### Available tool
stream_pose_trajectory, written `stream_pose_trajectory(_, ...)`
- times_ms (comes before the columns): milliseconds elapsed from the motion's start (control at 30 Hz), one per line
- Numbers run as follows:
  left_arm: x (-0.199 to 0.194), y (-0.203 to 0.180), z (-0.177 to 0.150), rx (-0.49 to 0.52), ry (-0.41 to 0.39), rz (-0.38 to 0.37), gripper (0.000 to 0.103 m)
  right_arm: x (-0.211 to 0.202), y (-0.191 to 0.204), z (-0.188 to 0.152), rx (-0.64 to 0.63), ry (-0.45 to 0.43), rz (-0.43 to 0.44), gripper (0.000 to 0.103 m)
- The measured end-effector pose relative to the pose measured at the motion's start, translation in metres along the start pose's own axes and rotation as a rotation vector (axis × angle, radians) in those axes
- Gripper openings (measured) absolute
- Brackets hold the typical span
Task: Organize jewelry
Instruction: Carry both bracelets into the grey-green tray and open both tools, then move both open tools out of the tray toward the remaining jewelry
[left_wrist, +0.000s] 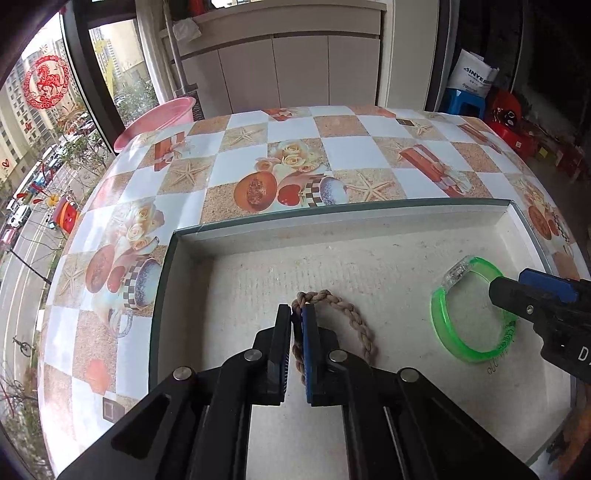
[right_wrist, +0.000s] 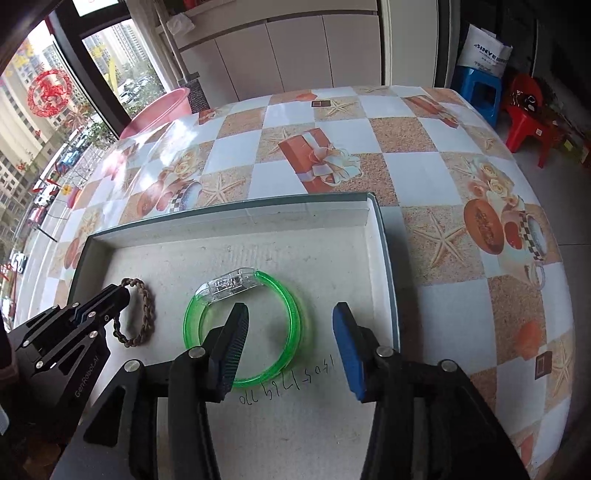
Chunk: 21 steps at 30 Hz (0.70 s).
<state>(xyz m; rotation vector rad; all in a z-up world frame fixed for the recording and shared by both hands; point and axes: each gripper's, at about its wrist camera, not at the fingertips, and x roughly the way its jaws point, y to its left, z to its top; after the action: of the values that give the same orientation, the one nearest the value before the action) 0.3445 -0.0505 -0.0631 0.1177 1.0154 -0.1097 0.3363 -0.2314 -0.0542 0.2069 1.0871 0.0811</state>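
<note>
Shallow box (right_wrist: 384, 236) on table: left gripper (left_wrist: 296, 314) clamped on braided bracelet (left_wrist: 354, 317); right gripper (right_wrist: 291, 314) parted — one finger inside green bangle (right_wrist: 291, 306), pads not pressing it.

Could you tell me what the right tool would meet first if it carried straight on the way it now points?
Probably the green bracelet: the open right tool straddles its right side. Just beneath lies the box floor. Depth is hard to judge.
</note>
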Motion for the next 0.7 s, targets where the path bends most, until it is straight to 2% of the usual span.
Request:
stream_pose_trajectory(67, -0.001, 0.001, 0.001, -0.016, 0.001, -0.035, 0.019, -0.009, 0.001, 0.001, -0.005, -0.018, 0.017, 0.053)
stream_pose_trajectory(367, -0.008, 0.001, 0.003, -0.015, -0.001, -0.037, 0.019, -0.056, -0.005, 0.002, 0.048, -0.118, 0.057, 0.054)
stream_pose_trajectory(400, -0.007, 0.0, 0.004, -0.013, 0.003, -0.041, 0.024, -0.058, -0.006, 0.001, 0.052, -0.119, 0.06, 0.055)
stream_pose_trajectory(433, -0.006, 0.0, 0.004, -0.014, 0.009, -0.041, 0.077, -0.061, -0.007, -0.001, 0.055, -0.12, 0.063, 0.055)
stream_pose_trajectory(467, -0.005, 0.0, 0.004, -0.024, 0.016, -0.023, 0.103, -0.063, -0.008, -0.003, 0.058, -0.119, 0.065, 0.056)
stream_pose_trajectory(500, -0.007, 0.0, 0.003, -0.036, -0.027, -0.015, 0.103, -0.066, -0.009, -0.006, 0.061, -0.119, 0.068, 0.056)
stream_pose_trajectory(633, -0.011, -0.005, 0.003, -0.021, -0.036, -0.009, 0.103, -0.078, -0.015, -0.014, 0.067, -0.129, 0.074, 0.057)
stream_pose_trajectory(700, -0.021, -0.007, 0.002, -0.018, -0.064, -0.007, 0.103, -0.082, -0.019, -0.018, 0.073, -0.133, 0.08, 0.069)
